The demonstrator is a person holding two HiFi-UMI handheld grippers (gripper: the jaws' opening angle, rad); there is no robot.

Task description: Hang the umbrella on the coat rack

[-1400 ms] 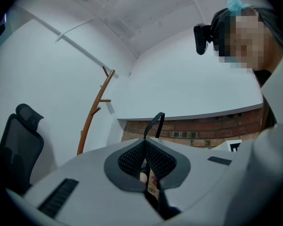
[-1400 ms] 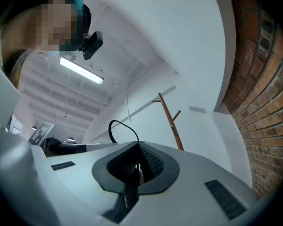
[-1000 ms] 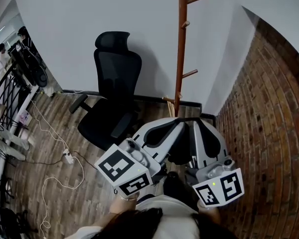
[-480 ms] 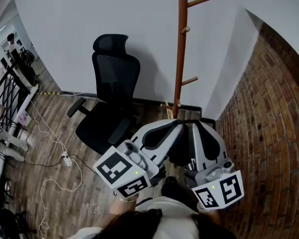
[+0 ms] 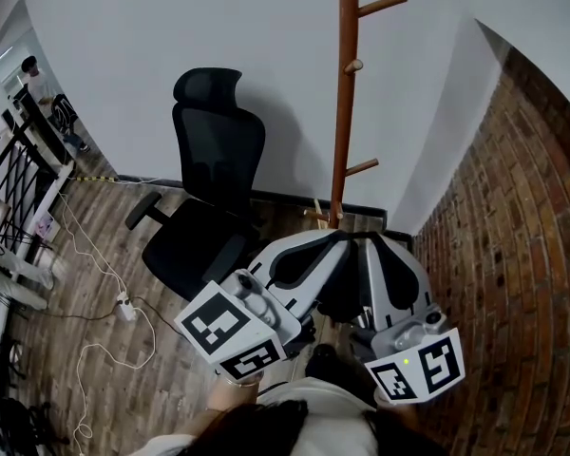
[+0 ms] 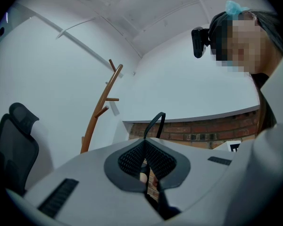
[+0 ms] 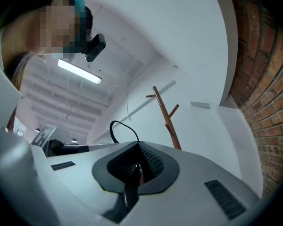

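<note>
Umbrella strap [image 6: 159, 114], a thin black loop, pinched from two sides at once. Left claw [image 6: 144, 142] pressed together on one end of the loop, ribbed black pads meeting at the tips. Right claw [image 7: 137, 147] likewise closed on the other end, with the loop [image 7: 116, 122] arching up just beside its tips. Rest of the umbrella mostly hidden under the grippers; only a dark shape [image 5: 325, 357] visible low between them, close to the person's body.

Seen from the head: left claw [image 5: 334, 242] and right claw [image 5: 369, 242] held side by side, tips nearly touching, aimed toward the foot of a wooden coat rack [image 5: 342, 112]. Rack upright in the corner, short pegs angled upward, all bare, well apart from the strap.

Black office chair [image 5: 214, 160] with headrest, just left of the rack. Plain white wall [image 5: 171, 27] behind both. Red brick wall [image 5: 513, 255] along the right. Dark wood-plank floor [image 5: 85, 293], with a white power strip [image 5: 126, 304] and a looping white cable [image 5: 104, 345] lying on it. Black metal railing [image 5: 9, 188] at far left.
</note>
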